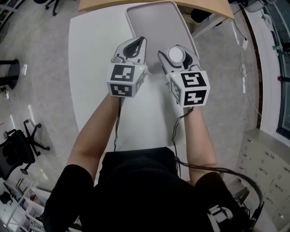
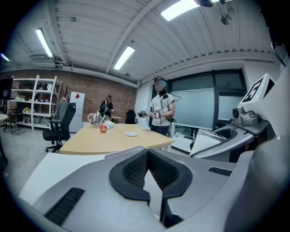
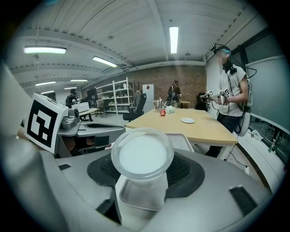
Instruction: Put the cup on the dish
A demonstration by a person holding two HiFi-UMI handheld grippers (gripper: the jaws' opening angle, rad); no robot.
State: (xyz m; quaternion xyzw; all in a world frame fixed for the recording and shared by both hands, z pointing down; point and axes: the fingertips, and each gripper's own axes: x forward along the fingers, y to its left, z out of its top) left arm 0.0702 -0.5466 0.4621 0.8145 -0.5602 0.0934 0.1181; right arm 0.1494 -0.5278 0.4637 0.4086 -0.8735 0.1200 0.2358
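White desk (image 1: 93, 68) in an open workroom with a grey floor. A grey dish (image 1: 154, 27), rectangular with a raised rim, lies at the desk's far end, and a wooden table (image 1: 102, 4) stands beyond it.

The left claw (image 1: 140, 43) is closed on nothing, beside the dish's near left corner. The right claw (image 1: 177, 50) grips the white cup (image 1: 176, 55), which the head view places over the dish's near right corner. No view shows whether the cup touches the dish.

The left gripper view alone shows the pads of the left claw (image 2: 148, 158) meeting, and also white shelving (image 2: 38, 102) and a black office chair (image 2: 61, 127) before a brick wall (image 2: 104, 97).

The right gripper view shows the round face of the cup (image 3: 142, 154) between the jaws of the right claw (image 3: 142, 171), with a standing person (image 3: 231, 95) beside the wooden table (image 3: 190, 129).
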